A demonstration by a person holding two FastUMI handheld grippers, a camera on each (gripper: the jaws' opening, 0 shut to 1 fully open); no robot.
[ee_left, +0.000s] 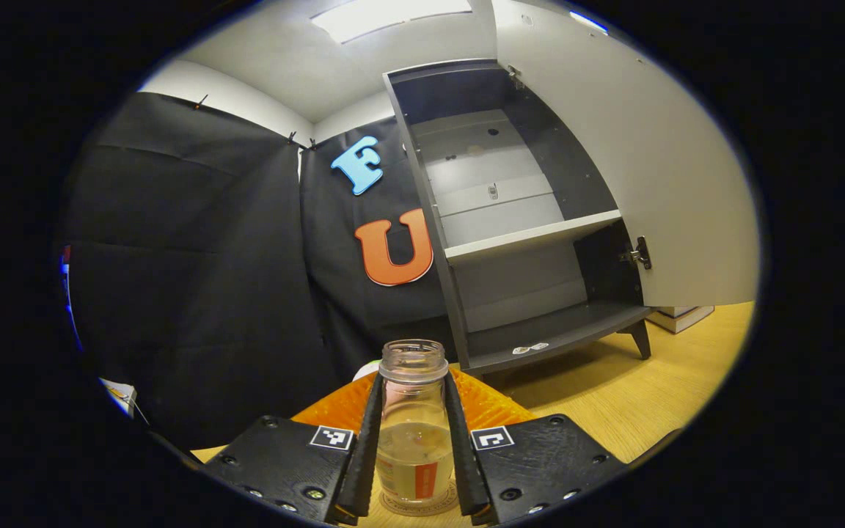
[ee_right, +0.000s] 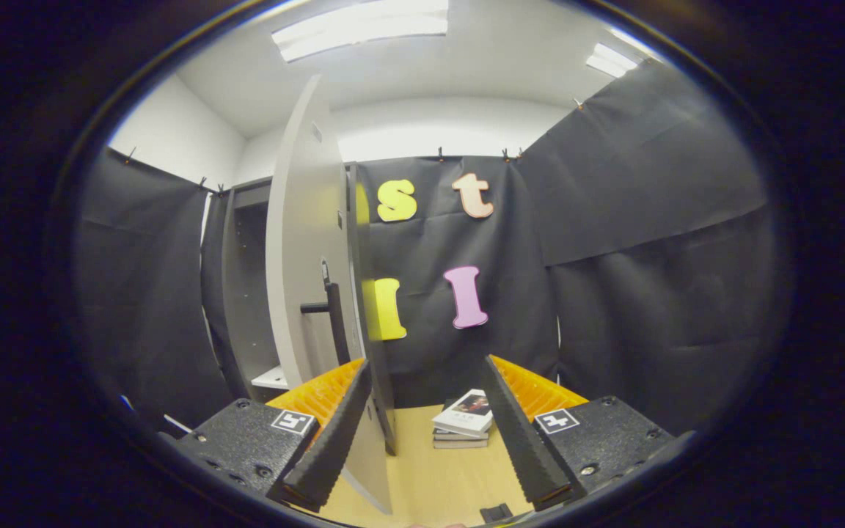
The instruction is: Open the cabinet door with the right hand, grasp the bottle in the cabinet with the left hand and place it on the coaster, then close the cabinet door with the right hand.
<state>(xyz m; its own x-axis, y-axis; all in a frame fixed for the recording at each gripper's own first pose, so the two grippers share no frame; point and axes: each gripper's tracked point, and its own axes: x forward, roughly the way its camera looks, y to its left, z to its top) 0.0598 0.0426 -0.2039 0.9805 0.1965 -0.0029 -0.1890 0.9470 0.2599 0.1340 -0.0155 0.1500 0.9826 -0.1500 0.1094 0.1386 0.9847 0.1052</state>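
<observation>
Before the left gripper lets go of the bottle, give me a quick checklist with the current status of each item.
1. Bottle between the left gripper fingers, both pressing on it: ok.
2. Bottle upright: ok.
3. Bottle over the coaster, whose edge shows under its base: ok; whether it is resting on it: cannot tell.
4. Cabinet door open, shelves bare where the bottle was taken out: ok.
5. Right gripper open, with the door's edge just inside its left finger, ready for closing: ok.
6. Door handle within the right gripper's reach: cannot tell.
</observation>
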